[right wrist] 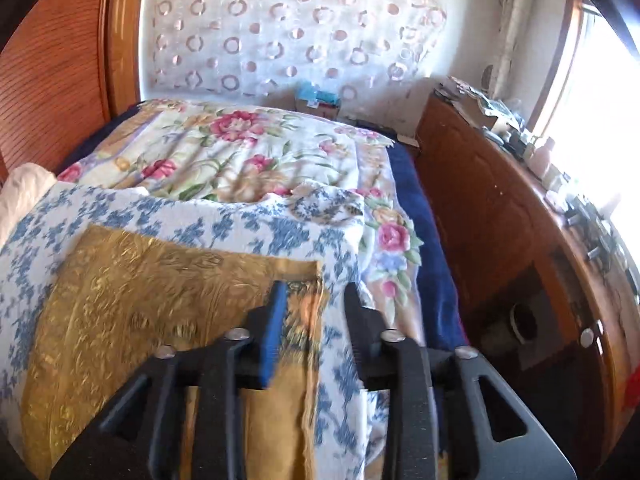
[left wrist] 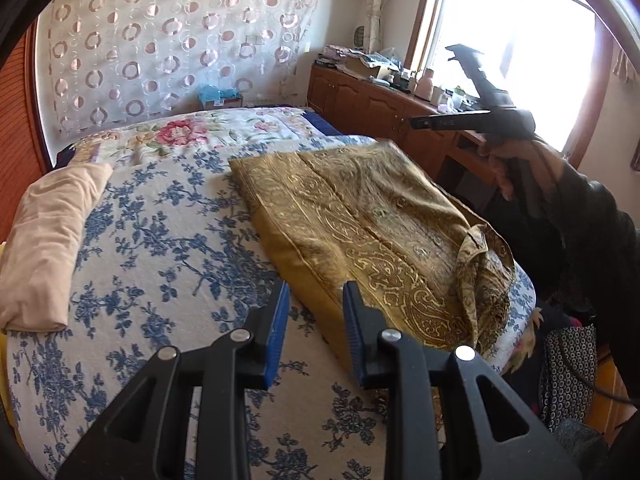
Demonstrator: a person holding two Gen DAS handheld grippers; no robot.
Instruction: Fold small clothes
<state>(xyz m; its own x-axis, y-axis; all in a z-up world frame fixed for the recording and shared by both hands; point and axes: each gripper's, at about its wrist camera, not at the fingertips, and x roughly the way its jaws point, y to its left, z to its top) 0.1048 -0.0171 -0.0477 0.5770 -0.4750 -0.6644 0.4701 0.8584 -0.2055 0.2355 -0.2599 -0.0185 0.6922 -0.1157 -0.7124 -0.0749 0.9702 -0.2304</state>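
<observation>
A gold paisley garment lies partly folded on the blue-flowered bedspread, its right end bunched near the bed edge. My left gripper is open and empty, just above the garment's near left edge. The right gripper shows in the left wrist view, held high above the bed's right side by a hand. In the right wrist view the right gripper is open and empty, above the far right corner of the gold garment.
A folded beige cloth lies on the bed's left. A pink-flowered quilt covers the bed's far end. A cluttered wooden cabinet runs along the right under a bright window. A wooden headboard stands left.
</observation>
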